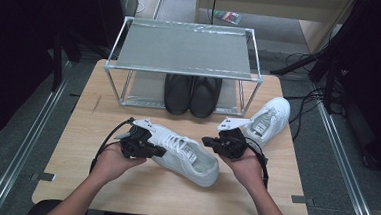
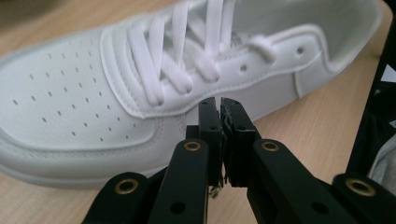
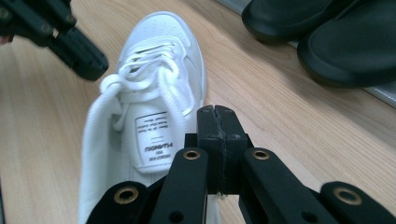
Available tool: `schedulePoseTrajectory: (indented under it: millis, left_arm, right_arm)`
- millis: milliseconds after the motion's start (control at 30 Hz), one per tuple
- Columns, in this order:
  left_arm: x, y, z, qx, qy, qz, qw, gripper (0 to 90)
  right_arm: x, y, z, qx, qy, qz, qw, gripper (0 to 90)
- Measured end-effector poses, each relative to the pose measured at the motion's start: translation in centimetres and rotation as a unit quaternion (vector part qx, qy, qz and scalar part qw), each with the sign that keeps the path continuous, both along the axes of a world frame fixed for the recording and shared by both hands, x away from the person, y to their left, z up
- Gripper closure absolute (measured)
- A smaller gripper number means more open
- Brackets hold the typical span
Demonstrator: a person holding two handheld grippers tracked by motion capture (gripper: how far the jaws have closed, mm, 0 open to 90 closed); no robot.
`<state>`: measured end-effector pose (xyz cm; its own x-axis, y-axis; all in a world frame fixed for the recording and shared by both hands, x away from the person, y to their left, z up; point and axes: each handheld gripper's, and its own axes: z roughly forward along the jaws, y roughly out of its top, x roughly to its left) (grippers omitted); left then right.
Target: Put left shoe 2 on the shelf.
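Sneaker [image 1: 183,154], white and low-cut, lies on its sole across the middle of the table [image 1: 75,160] in the high view, toe toward my left, heel toward my right, with my left gripper [image 1: 135,143] at its toe end and my right gripper [image 1: 226,144] just off its heel. Its mate [image 1: 269,117] sits apart at the right edge, and a black pair [image 1: 191,95] stands on the lower level of the rack [image 1: 182,49] behind. In the left gripper view my jaws are all but shut, a hairline gap between the pads, nothing in them, tips just short of the sneaker [image 2: 140,79] below the laces [image 2: 187,56]. In the right gripper view my jaws are pressed fully together and empty, pointing along the sneaker [image 3: 149,112] from the heel, over the collar and tongue label; the left gripper [image 3: 70,44] hangs near the toe, and the black pair [image 3: 327,37] lies beyond. I judge the sneaker light, its sole stiff and its upper soft and smooth enough to slip under flat pads. The heel collar or the padded rim beside the tongue looks the surest hold, pinched wall between pads; the laces would only stretch and swing.
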<state>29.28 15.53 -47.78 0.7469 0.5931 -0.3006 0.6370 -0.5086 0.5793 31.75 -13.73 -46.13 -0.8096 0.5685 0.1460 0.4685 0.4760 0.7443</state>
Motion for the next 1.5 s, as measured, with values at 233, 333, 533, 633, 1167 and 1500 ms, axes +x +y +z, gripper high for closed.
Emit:
schedulePoseTrajectory:
  millis: [233,333,533,633,1167,1500]
  left_arm:
    - [0.3,-0.4,-0.8,0.005,0.004,0.006,1.0,88.7]
    - [0.4,-0.4,-0.8,0.008,0.001,0.001,1.0,88.7]
    - [0.9,-0.3,-0.9,0.004,0.005,-0.008,0.9999,88.9]
    - [1.2,-0.4,-0.9,0.005,0.004,-0.01,0.9999,89.0]
    - [3.3,-1.2,-1.1,-0.003,0.013,-0.026,0.9996,88.5]
    - [4.2,-1.7,-1.2,-0.007,0.015,-0.039,0.9991,88.1]
  right_arm:
    - [0.5,1.4,-0.7,-0.021,0.005,0.015,0.9996,90.0]
    - [0.3,1.4,-0.7,-0.019,0.009,0.015,0.9997,90.0]
    - [-0.2,1.4,-0.8,-0.017,0.009,0.013,0.9997,90.0]
    - [-0.6,1.3,-0.8,-0.014,0.012,0.013,0.9998,90.0]
    - [-3.1,0.8,-0.9,0.002,0.047,-0.018,0.9987,90.0]
    - [-4.2,0.7,-0.9,0.004,0.047,-0.036,0.9982,90.0]
